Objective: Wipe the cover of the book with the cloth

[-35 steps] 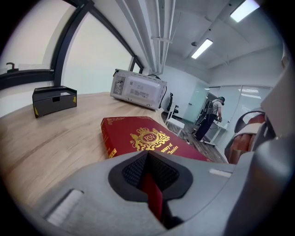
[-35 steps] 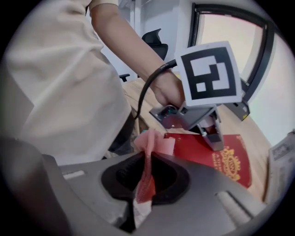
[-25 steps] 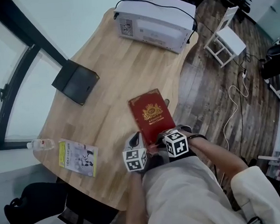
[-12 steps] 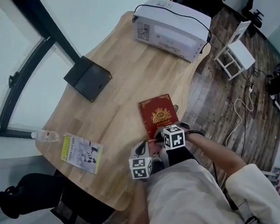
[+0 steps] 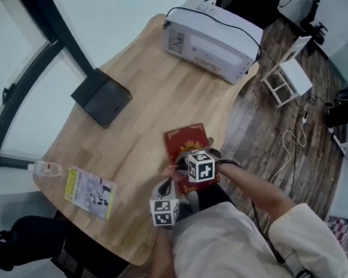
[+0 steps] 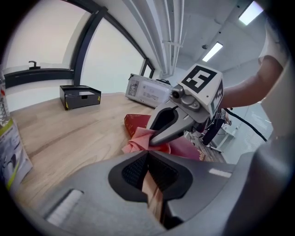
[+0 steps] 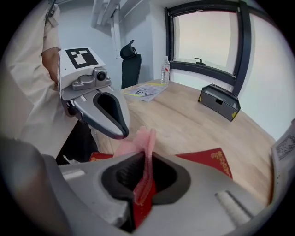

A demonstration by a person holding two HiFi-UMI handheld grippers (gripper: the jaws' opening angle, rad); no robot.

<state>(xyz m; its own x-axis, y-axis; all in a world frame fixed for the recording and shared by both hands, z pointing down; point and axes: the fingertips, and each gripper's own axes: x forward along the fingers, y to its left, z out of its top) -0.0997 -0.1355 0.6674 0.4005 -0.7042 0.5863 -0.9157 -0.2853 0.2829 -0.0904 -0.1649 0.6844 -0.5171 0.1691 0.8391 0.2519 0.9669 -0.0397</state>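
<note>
A red book [image 5: 185, 142] with gold print lies on the wooden table [image 5: 136, 120] near its front edge. My right gripper [image 5: 178, 165] rests over the book's near end, shut on a pink cloth [image 7: 144, 139] that bunches up against the cover [image 7: 208, 161]. In the left gripper view the same cloth [image 6: 138, 140] hangs from the right gripper [image 6: 154, 140] on the book [image 6: 186, 148]. My left gripper [image 6: 148, 156] hovers just beside it near the table edge, jaws together and holding nothing.
A white printer [image 5: 211, 33] stands at the table's far end. A black box [image 5: 102, 98] sits at the left, and a yellow booklet [image 5: 88, 192] and a water bottle [image 5: 44, 169] lie near the left edge. On the floor to the right stands a white stool [image 5: 289, 75].
My right gripper has slid with the cloth from the book's near edge further onto the cover. The left gripper stays close by the table edge.
</note>
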